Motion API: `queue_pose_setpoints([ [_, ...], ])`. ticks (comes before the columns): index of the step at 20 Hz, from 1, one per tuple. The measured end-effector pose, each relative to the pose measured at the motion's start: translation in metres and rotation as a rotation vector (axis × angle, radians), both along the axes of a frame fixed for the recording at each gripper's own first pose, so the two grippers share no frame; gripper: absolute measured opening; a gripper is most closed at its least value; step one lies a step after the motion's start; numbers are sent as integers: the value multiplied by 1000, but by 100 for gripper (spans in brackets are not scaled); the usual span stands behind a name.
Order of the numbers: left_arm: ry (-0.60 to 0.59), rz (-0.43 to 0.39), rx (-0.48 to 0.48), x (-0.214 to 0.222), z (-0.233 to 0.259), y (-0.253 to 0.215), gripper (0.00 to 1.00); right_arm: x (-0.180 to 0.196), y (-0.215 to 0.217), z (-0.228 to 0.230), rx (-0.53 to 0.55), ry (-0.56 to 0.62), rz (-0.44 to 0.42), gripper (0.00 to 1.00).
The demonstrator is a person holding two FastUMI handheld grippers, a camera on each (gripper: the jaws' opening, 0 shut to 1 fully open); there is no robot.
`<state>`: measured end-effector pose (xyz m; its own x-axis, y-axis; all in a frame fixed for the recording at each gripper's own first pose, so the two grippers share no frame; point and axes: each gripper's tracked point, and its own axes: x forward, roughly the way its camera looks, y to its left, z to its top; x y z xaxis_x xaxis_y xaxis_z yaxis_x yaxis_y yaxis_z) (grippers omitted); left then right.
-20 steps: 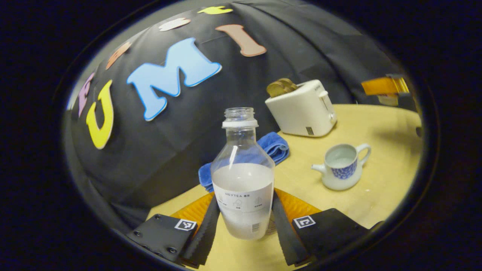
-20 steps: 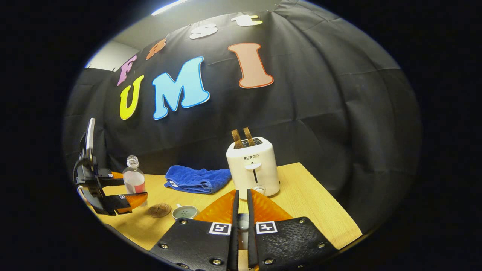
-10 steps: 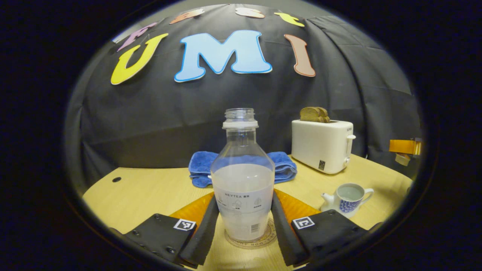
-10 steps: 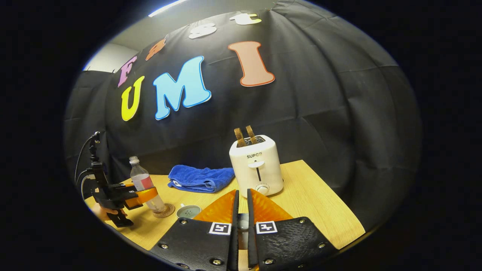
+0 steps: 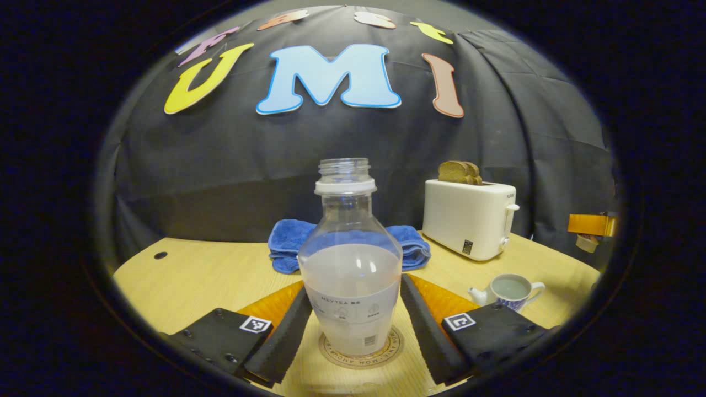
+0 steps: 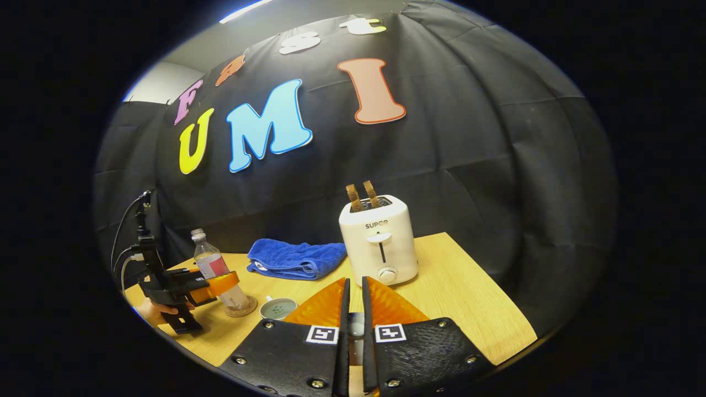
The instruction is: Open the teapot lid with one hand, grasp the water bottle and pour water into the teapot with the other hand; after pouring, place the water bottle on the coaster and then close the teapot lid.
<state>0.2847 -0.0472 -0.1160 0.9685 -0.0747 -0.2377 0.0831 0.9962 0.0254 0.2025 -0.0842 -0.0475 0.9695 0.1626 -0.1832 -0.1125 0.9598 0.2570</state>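
My left jaws (image 5: 353, 331) sit spread beside the water bottle (image 5: 351, 275) on the coaster (image 5: 361, 353). My right jaws (image 6: 353, 325) pinch the teapot lid (image 6: 356, 330).

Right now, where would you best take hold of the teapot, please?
Probably the handle, coming in from the side away from the spout: the teapot stands upright and lidless, and its round body looks wide for the fingers.
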Motion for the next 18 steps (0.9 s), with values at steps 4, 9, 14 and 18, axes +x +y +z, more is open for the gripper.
queue_pose_setpoints([
  [4, 23, 7, 7, -10, 2, 0, 100, -5, 20, 8, -24, -25, 45, 10],
  [9, 19, 23, -22, -33, 1, 6, 100, 1, 50, 23, -33, -75, 115, 10],
  [14, 23, -5, -17, -73, -6, 0, 100, 27, 92, 25, 37, -46, 193, 10],
  [18, -44, -11, -35, -107, 7, -11, 100, 46, 114, 14, 43, -28, 208, 10],
])
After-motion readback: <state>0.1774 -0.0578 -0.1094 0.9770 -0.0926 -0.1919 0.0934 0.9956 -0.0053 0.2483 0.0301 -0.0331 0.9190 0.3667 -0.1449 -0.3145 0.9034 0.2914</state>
